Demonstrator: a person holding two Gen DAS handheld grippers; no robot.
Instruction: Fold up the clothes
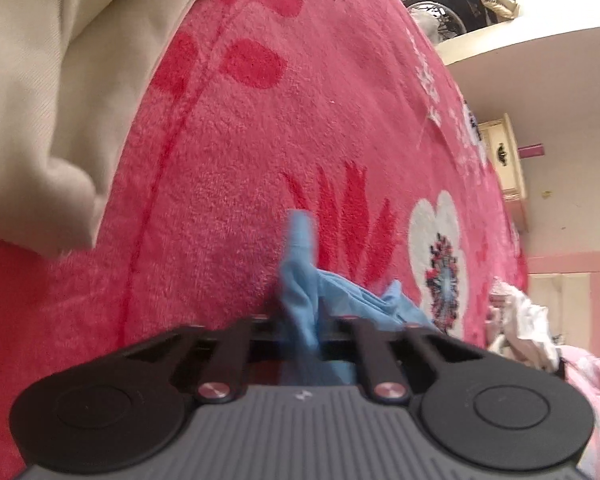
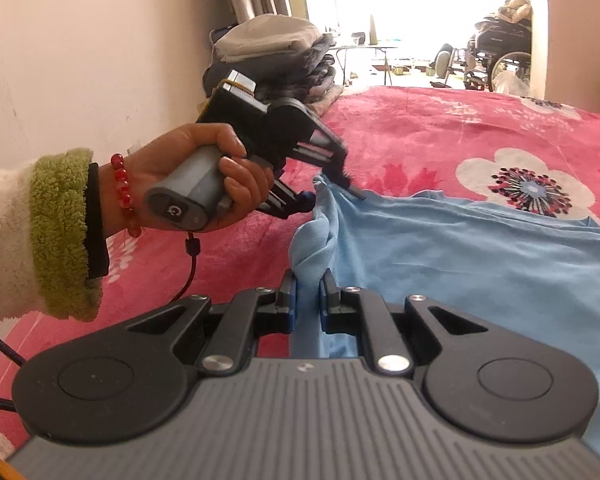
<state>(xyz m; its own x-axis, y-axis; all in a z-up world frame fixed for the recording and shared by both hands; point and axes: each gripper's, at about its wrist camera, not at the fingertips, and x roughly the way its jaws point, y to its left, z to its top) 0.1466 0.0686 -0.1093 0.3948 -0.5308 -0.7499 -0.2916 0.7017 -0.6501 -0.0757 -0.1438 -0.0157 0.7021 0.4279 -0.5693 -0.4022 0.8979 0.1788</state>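
Blue soft garment [image 2: 480, 256] bunched, pinched tight in both grippers' fingers, over fleecy pink blanket [image 2: 420, 128].

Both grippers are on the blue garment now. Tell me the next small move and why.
Probably draw the two grippers apart to pull the edge taut. The left gripper and the right gripper are each shut on the blue garment, close together along one edge, and the cloth between them is bunched on the pink blanket.
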